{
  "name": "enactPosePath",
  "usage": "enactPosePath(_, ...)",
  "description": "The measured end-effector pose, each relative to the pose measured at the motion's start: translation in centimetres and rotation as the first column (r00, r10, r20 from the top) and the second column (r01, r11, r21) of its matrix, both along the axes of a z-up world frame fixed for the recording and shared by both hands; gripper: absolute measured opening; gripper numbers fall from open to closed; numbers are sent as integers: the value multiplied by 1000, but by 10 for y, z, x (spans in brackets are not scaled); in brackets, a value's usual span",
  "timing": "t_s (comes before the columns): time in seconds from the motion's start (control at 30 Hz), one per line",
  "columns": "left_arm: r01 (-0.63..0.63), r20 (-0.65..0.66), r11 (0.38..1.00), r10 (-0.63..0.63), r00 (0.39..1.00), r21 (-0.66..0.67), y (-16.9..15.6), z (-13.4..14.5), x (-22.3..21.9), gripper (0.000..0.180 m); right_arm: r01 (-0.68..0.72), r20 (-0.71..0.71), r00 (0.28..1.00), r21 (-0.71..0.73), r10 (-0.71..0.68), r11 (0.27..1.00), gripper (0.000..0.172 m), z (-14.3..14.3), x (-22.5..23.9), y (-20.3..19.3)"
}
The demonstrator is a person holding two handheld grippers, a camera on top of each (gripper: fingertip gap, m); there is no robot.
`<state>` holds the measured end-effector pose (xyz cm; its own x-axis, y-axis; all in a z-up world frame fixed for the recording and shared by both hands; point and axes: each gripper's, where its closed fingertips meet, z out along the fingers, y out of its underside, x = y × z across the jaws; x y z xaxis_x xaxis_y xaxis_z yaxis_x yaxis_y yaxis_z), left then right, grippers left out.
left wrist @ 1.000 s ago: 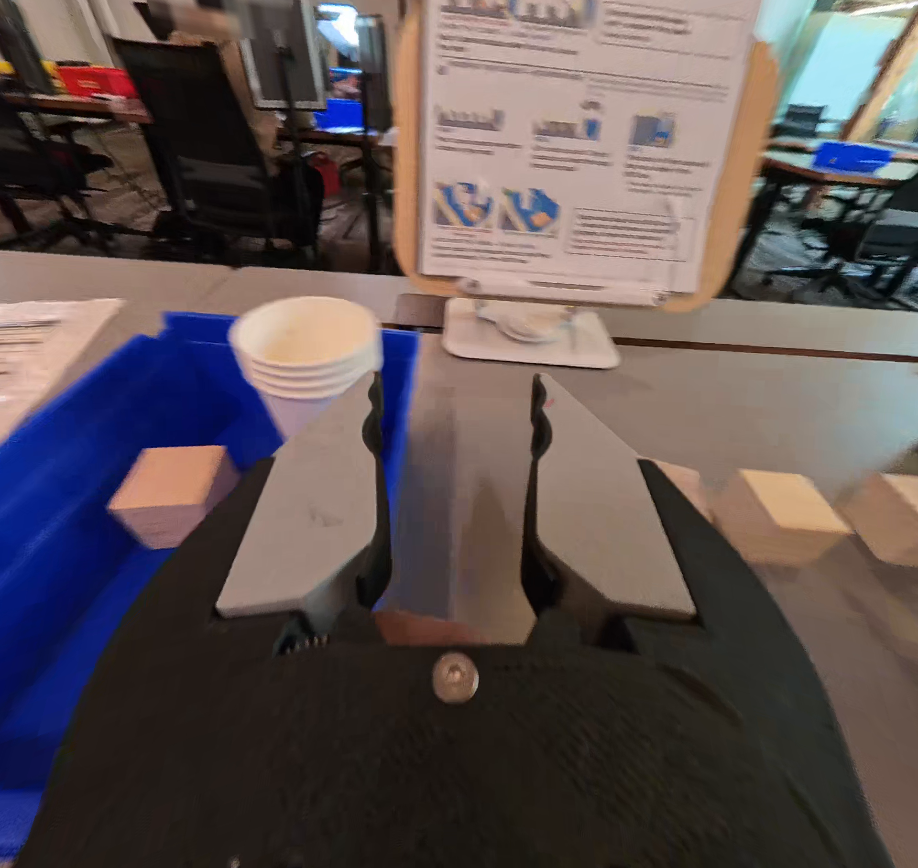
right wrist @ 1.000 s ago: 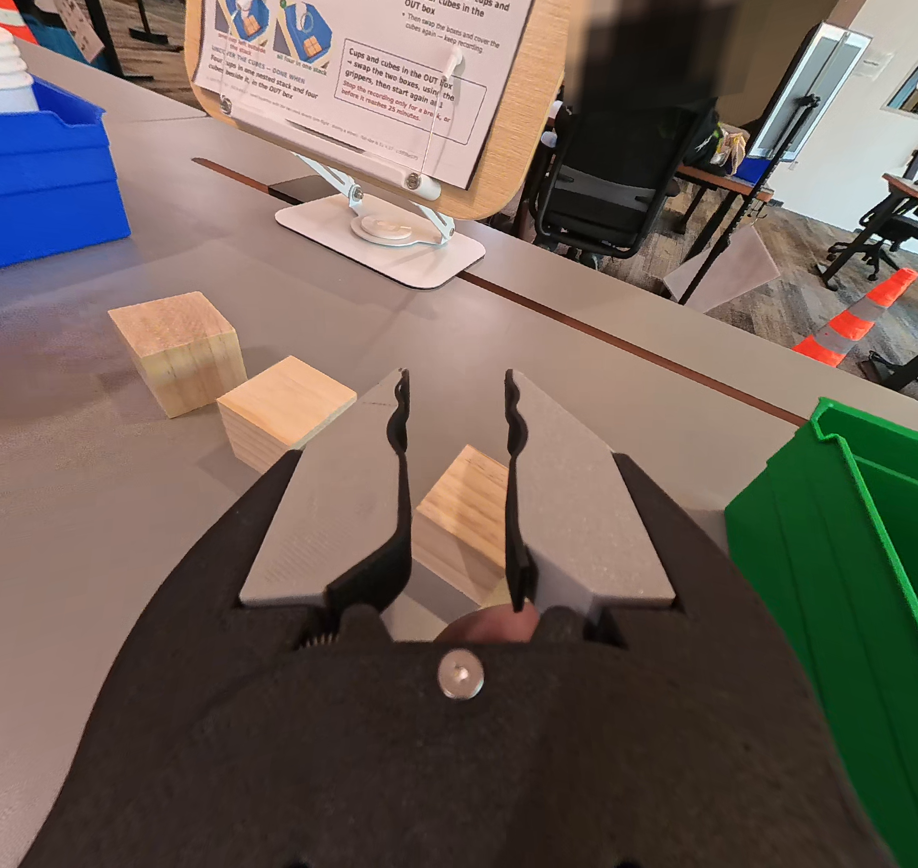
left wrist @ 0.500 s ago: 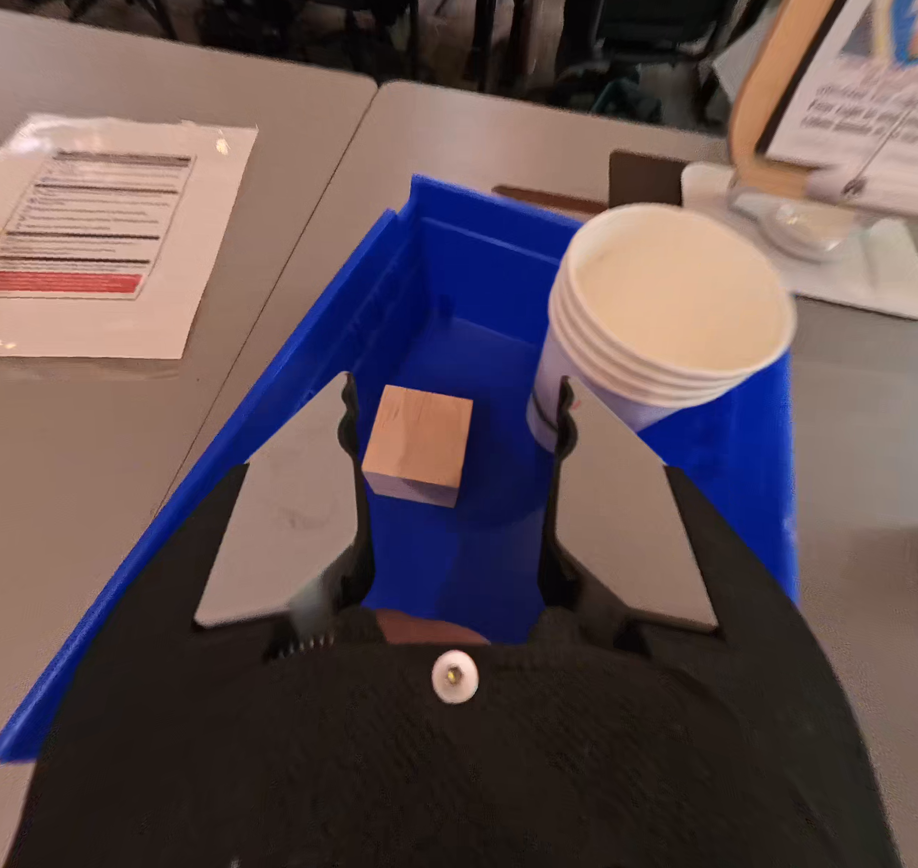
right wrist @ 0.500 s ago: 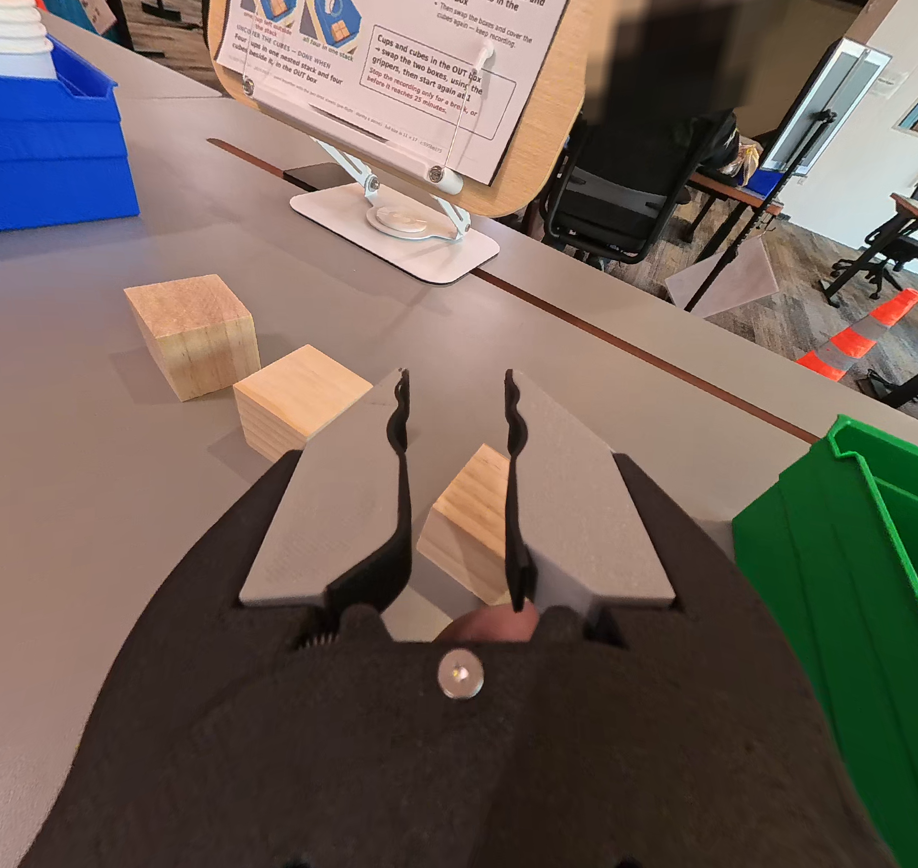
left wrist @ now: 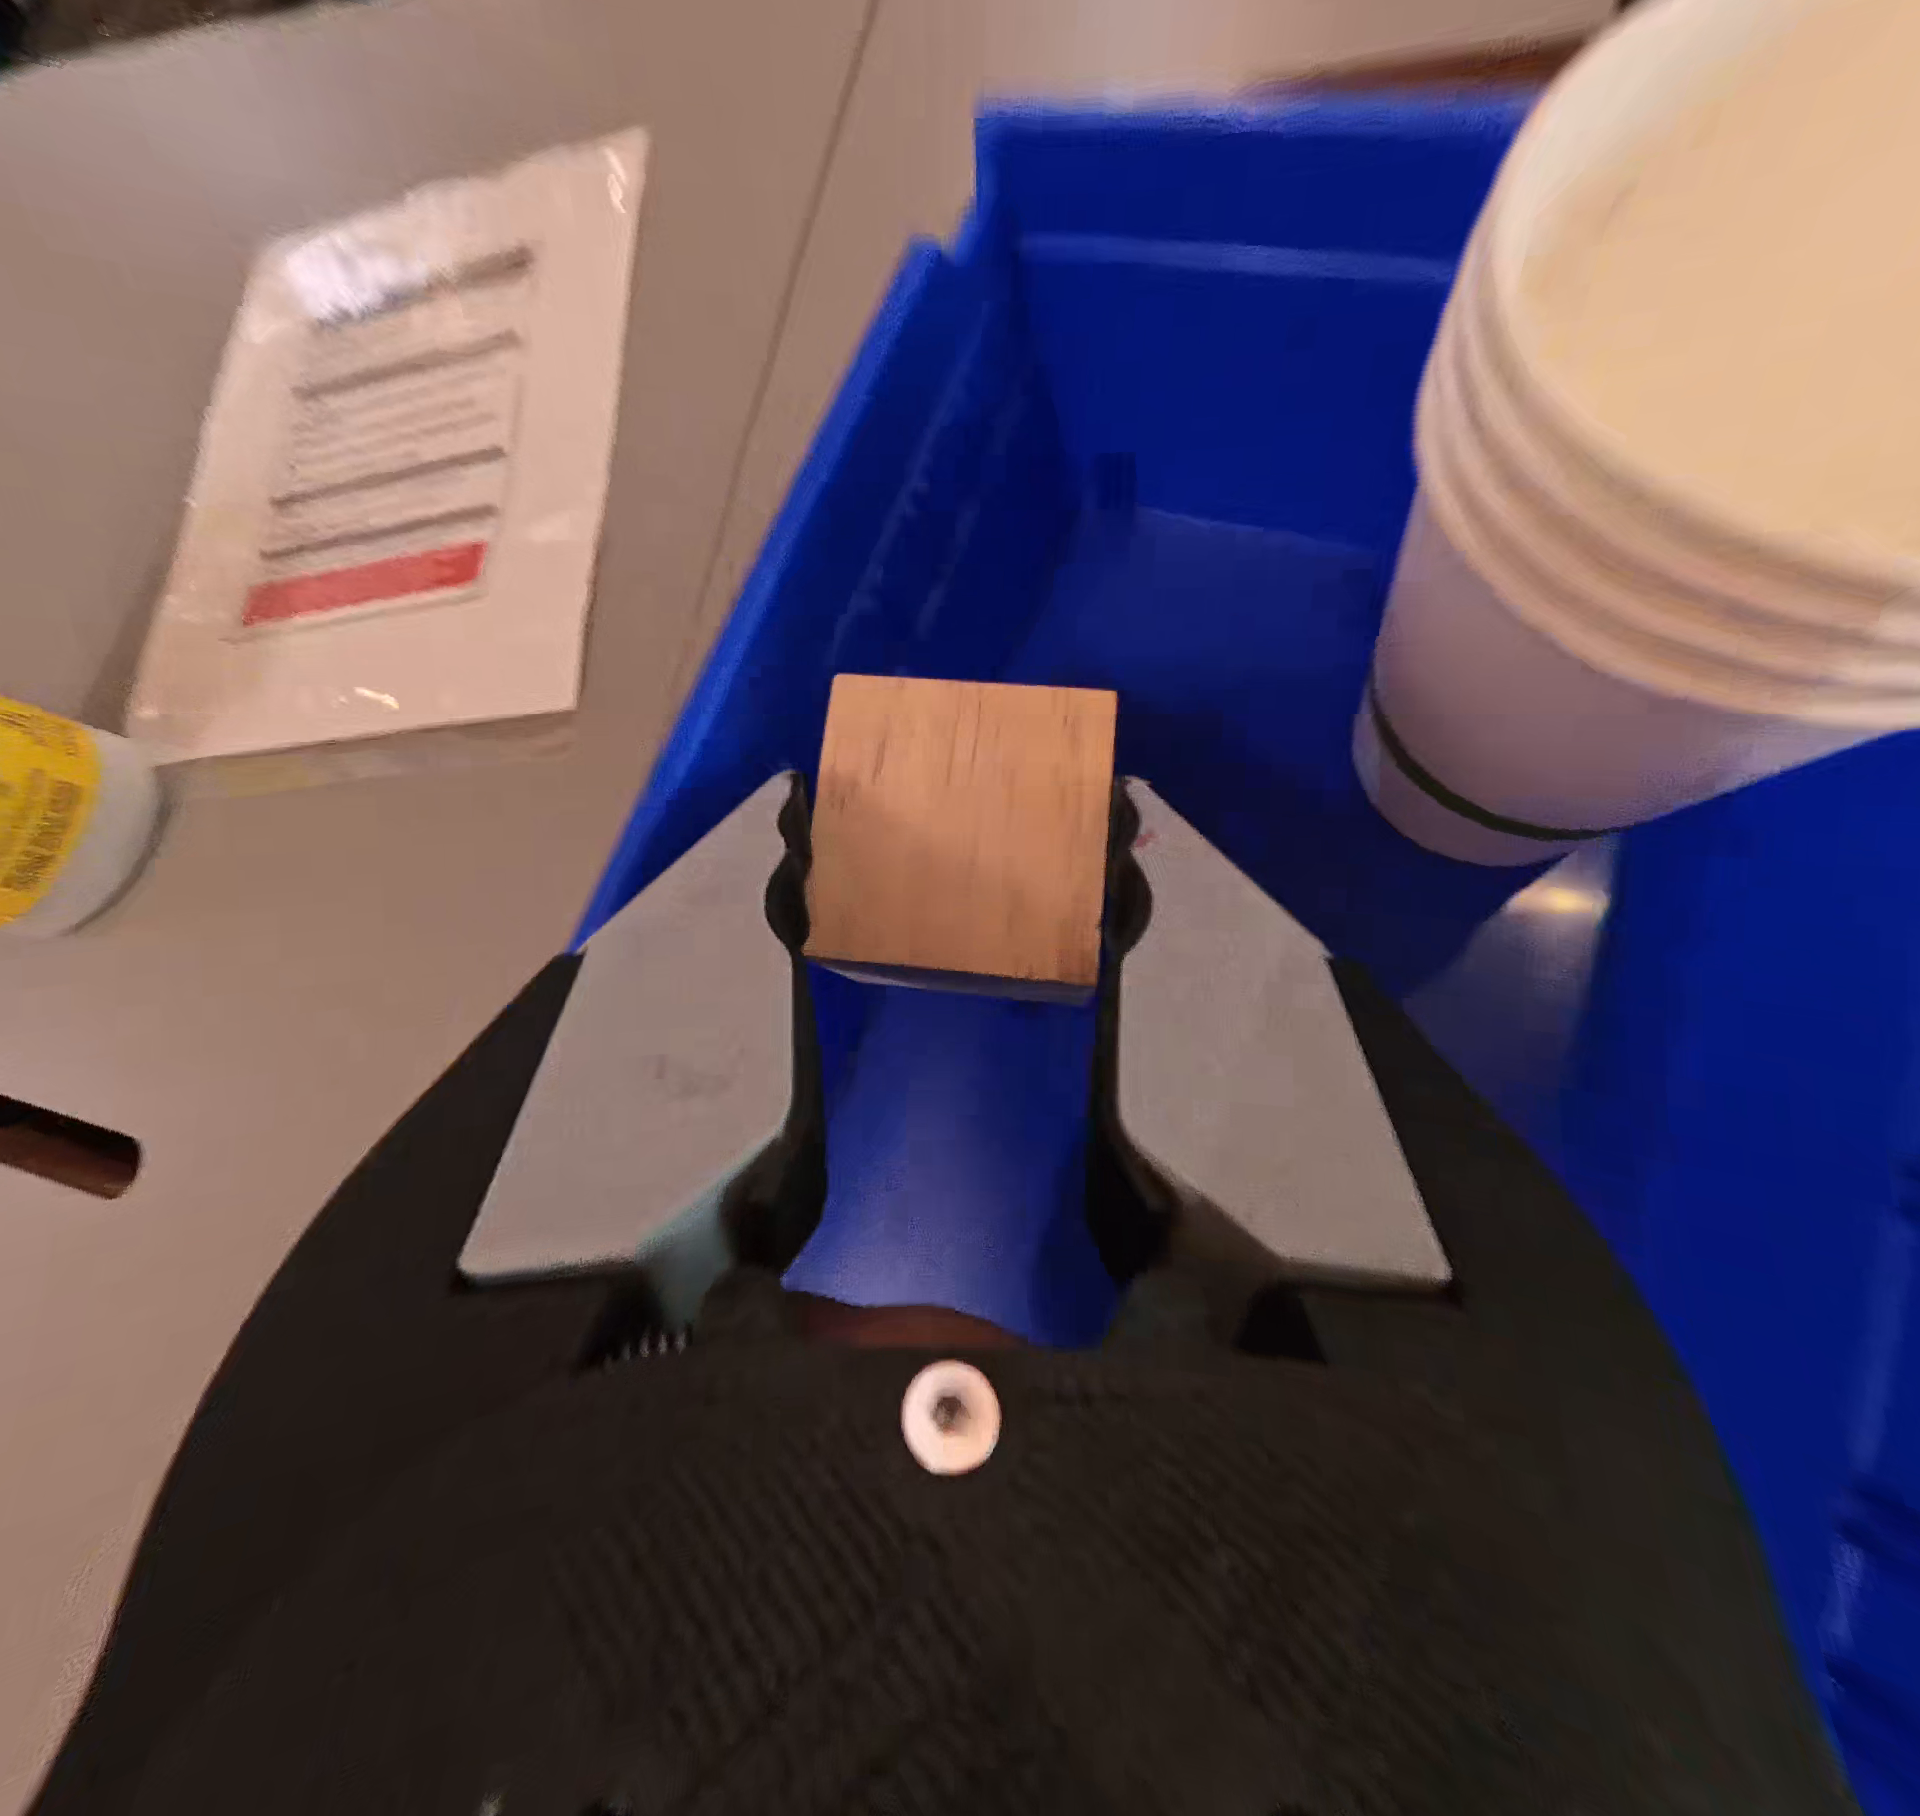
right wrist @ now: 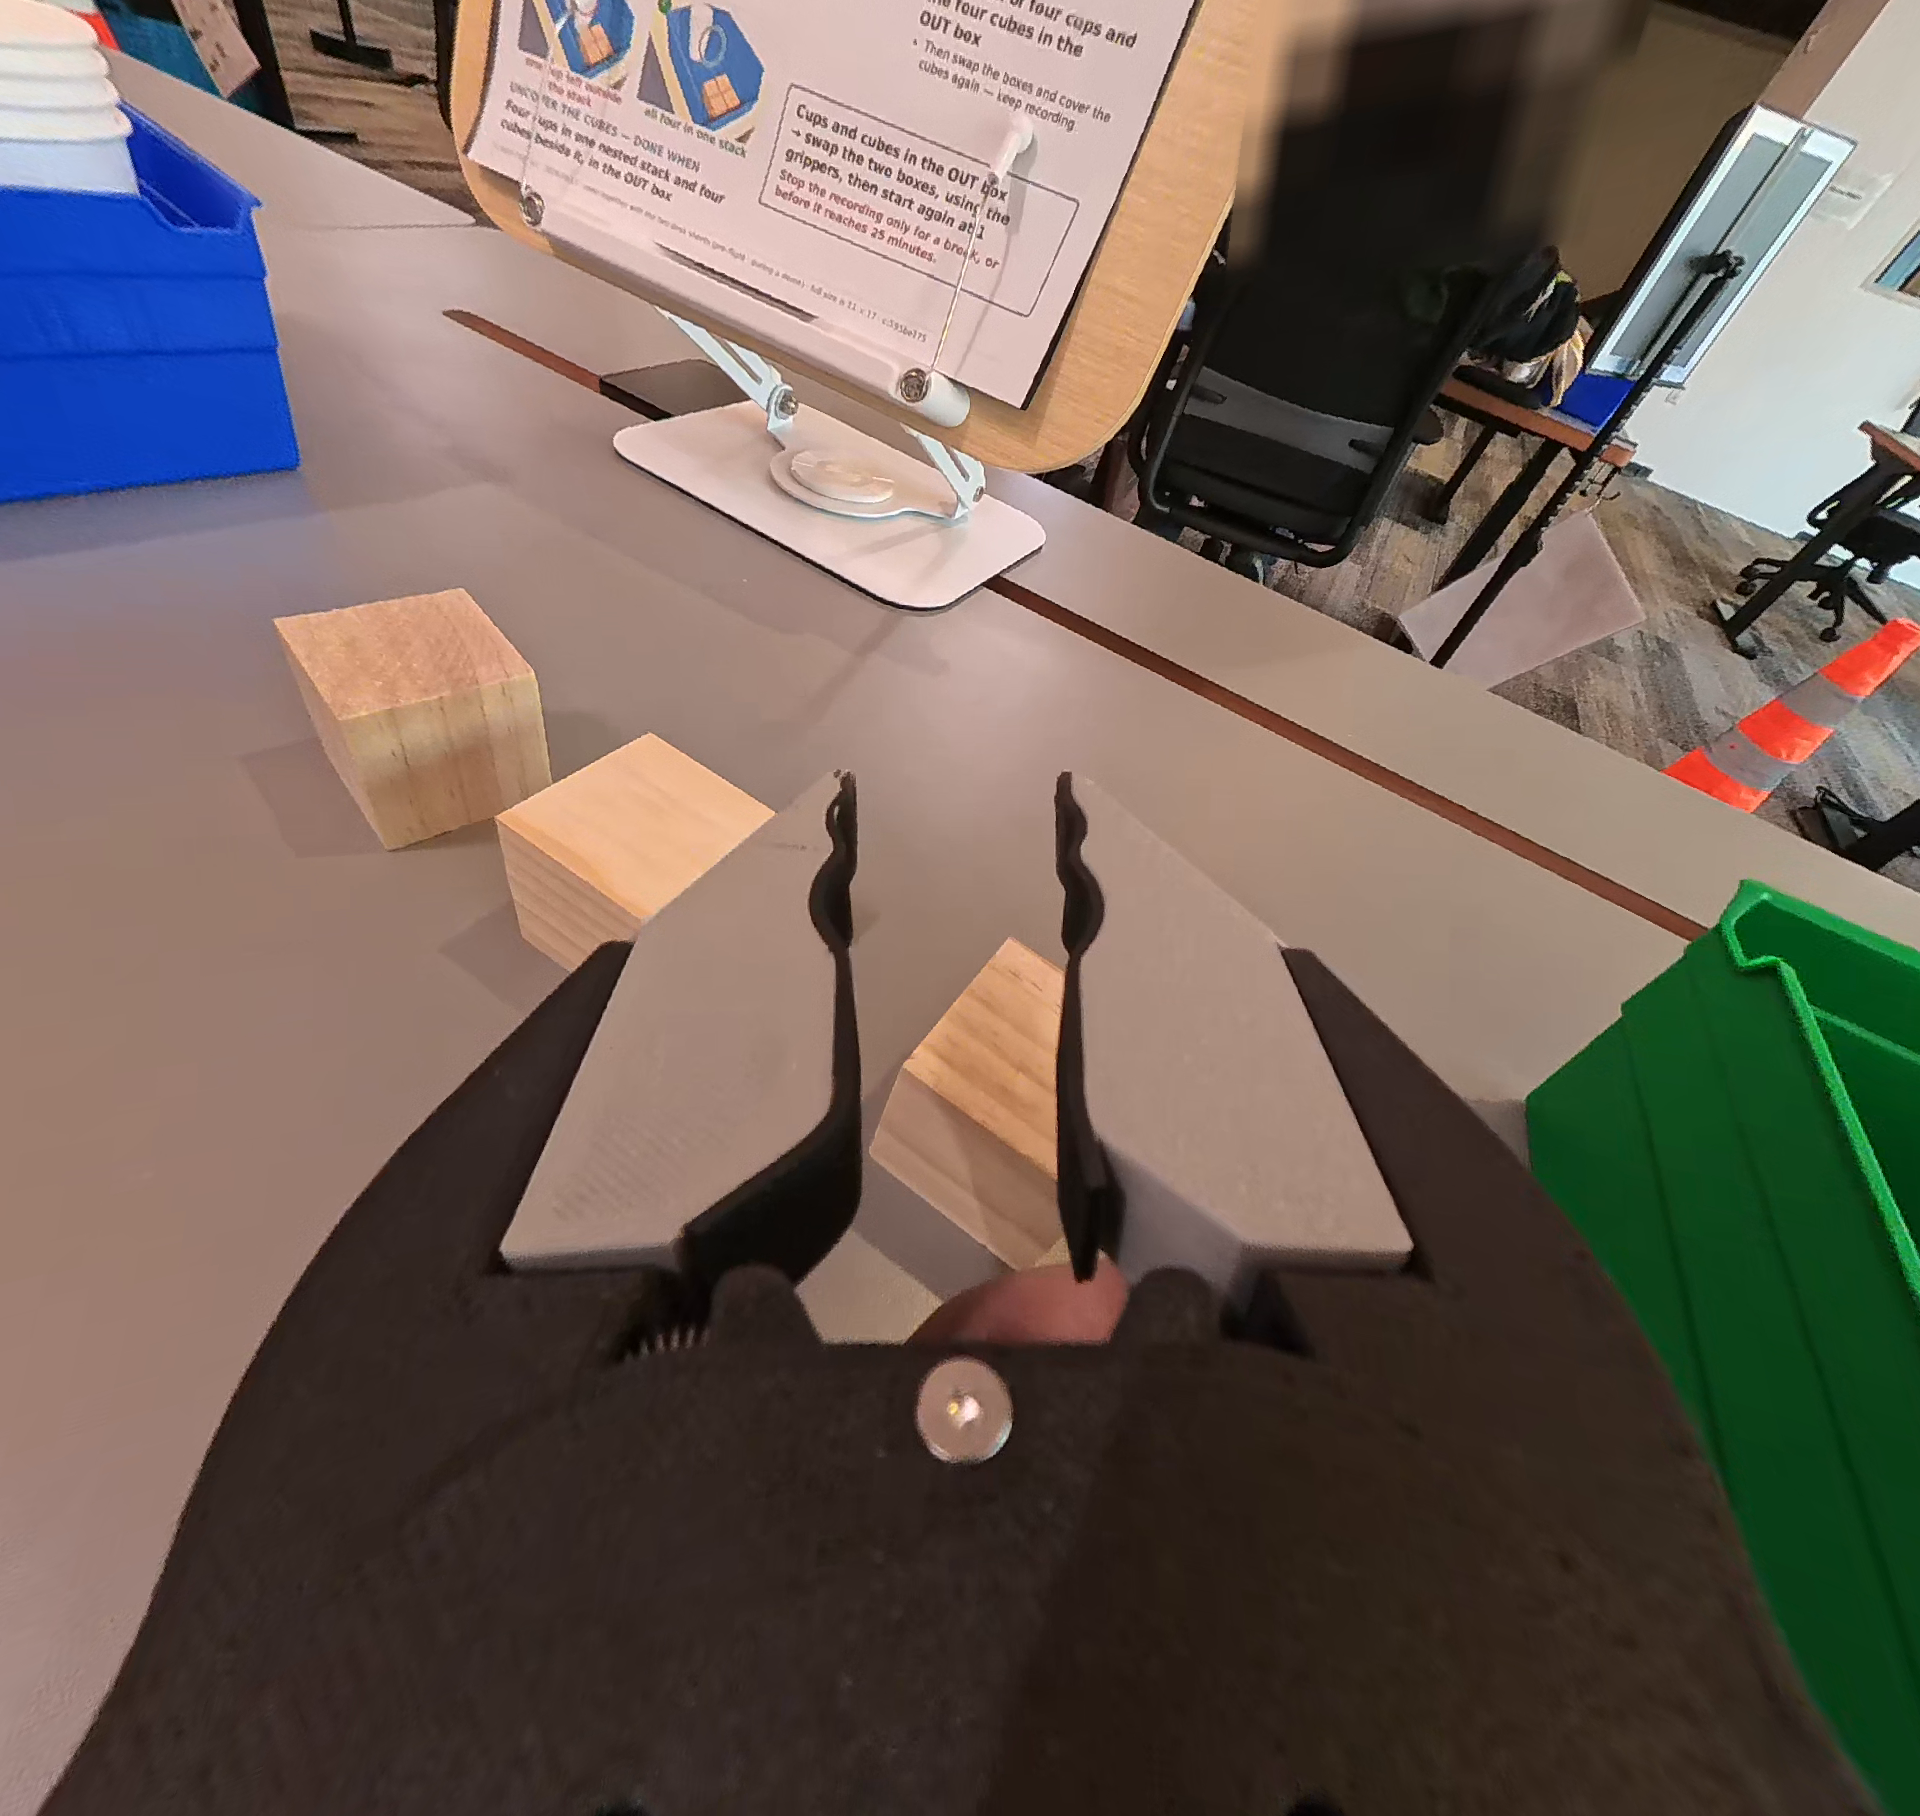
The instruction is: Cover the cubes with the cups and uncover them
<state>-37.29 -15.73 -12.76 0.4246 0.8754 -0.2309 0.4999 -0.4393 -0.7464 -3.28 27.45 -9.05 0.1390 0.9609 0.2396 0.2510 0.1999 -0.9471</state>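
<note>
On the table (right wrist: 727,540) three cubes (right wrist: 416,706) lie uncovered; the fourth cube (left wrist: 961,836) is clamped by the left gripper (left wrist: 956,831), while the right gripper (right wrist: 951,831) is kept apart, empty.

Each gripper, left (left wrist: 958,831) and right (right wrist: 954,831), has a black textured body with one silver screw in the middle. Above the screw, two grey wedge fingers (right wrist: 707,1039) carry wavy black pads.

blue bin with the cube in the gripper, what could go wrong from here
1. The left gripper holds the wooden cube only near its fingertips, so the cube may slip or twist as it lifts out of the blue bin.
2. The stack of cups leans close on the right; lifting carelessly could knock it over.
3. Three cubes already crowd the table, so placing this one may bump them.
</note>
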Motion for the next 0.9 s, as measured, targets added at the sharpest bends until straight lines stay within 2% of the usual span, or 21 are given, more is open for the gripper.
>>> enactPosePath(0.07, 7, -132, 997, 4, 991, 79, 3, 45, 7, 56, -3, -6, 1000, -3, 3, 1000, 35, 2, 0, -1)
enactPosePath(0.13, 71, -260, 984, -26, 965, 165, 17, 95, 29, 56, -4, -9, 1000, -3, 4, 1000, 35, 2, 0, -1)
enactPosePath(0.2, 202, -358, 955, -115, 927, 216, 48, 136, 68, 56, -3, -7, 1000, 3, 3, 1000, 35, 2, 0, -2)
enactPosePath(0.27, 341, -396, 909, -229, 889, 239, 91, 153, 116, 56, 1, -7, 1000, 15, -1, 1000, 34, 2, 0, -1)
enactPosePath(0.33, 448, -389, 852, -328, 861, 272, 136, 145, 157, 56, 6, -8, 1000, 22, -6, 1000, 34, 1, 0, 0)
enactPosePath(0.4, 493, -356, 816, -383, 852, 301, 175, 118, 182, 56, 7, -9, 1000, 21, -6, 1000, 34, 1, 0, 2)
enactPosePath(0.53, 456, -208, 852, -412, 887, 256, 226, 30, 184, 56, 21, -10, 1000, 20, -21, 1000, 34, -1, 0, 8)
enactPosePath(0.6, 381, -182, 903, -348, 920, 200, 227, -3, 164, 56, 26, -6, 1000, 12, -26, 1000, 34, -3, 0, 12)
enactPosePath(0.7, 320, -92, 922, -307, 947, 218, 228, -37, 147, 57, 22, 5, 1000, 8, -22, 1000, 33, -5, 0, 13)
enactPosePath(0.87, 263, -141, 940, -236, 961, 218, 220, -34, 135, 57, 6, 24, 1000, 19, -7, 1000, 33, -9, -3, 7)
enactPosePath(0.9, 280, -163, 929, -246, 956, 241, 221, -30, 139, 66, 6, 31, 1000, 28, -7, 1000, 33, -10, -4, 6)
